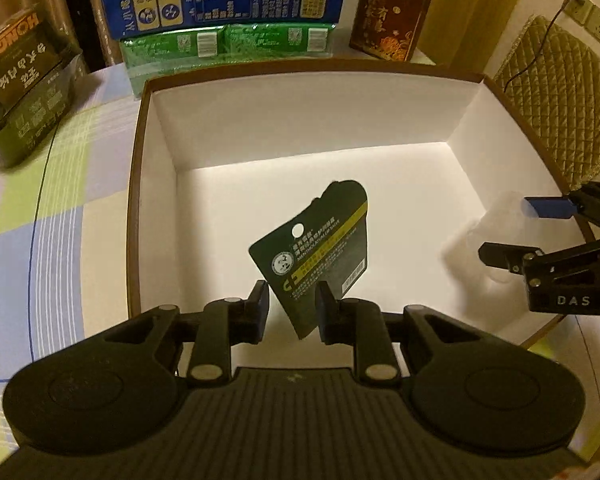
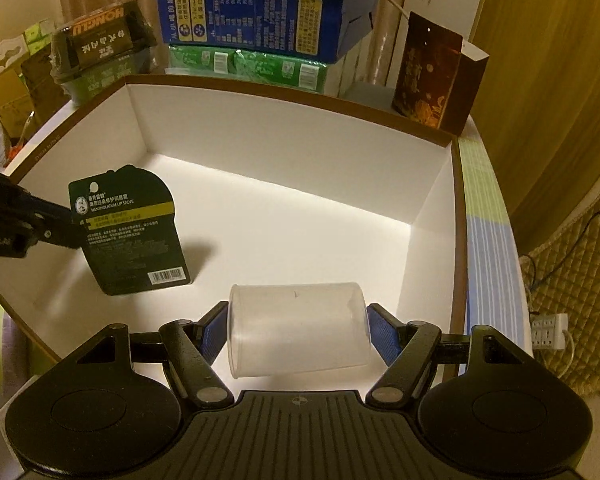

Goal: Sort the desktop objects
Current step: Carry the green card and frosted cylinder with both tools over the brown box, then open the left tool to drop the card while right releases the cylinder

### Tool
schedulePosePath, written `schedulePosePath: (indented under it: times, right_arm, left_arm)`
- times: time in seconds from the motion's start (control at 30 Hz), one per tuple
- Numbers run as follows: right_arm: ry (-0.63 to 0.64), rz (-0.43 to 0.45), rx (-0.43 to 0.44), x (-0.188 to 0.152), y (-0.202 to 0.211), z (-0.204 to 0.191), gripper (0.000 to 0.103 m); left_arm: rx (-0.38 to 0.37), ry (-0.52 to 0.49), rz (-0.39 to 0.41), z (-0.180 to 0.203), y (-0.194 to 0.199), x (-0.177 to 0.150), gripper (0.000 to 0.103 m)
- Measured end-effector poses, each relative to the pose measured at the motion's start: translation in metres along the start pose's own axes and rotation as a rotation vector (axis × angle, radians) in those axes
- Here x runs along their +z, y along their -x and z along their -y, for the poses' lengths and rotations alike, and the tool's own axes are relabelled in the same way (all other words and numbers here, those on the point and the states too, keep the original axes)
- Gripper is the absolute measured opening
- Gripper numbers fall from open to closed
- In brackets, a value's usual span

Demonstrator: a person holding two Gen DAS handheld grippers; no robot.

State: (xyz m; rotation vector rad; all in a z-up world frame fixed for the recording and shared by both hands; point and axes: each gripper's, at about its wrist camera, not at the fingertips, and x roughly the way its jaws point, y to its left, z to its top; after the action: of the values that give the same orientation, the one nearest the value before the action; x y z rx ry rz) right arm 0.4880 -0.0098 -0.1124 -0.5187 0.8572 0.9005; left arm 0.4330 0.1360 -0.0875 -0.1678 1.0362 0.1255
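Left gripper: jaws apart around dark lip-salve card (contact unclear)
Right gripper: clamping clear plastic cup
White box: below both

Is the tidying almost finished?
Hard to say. Nothing lies loose in the white box yet. The left gripper has the dark lip salve card between its pads, over the box. The right gripper holds a clear cup above it. Both need dropping in.
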Motion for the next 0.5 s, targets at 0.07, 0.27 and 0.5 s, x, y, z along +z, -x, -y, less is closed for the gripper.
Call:
schedulePosePath:
  times: [0.07,0.27,0.5]
  right_arm:
    - [0.002,-0.002,-0.002,0.000,-0.001,0.000,0.070]
    - [0.035,0.032,0.005,0.001,0.002,-0.003,0.072]
    - [0.055,0.113,0.010,0.001,0.017,-0.007,0.094]
  left_arm:
    - [0.005,-0.002,0.011,0.000,0.003,0.002,0.020]
    - [0.033,-0.011,0.063,-0.001,0.015,0.007,0.031]
    - [0.041,-0.006,0.116,-0.004,0.031,0.009,0.042]
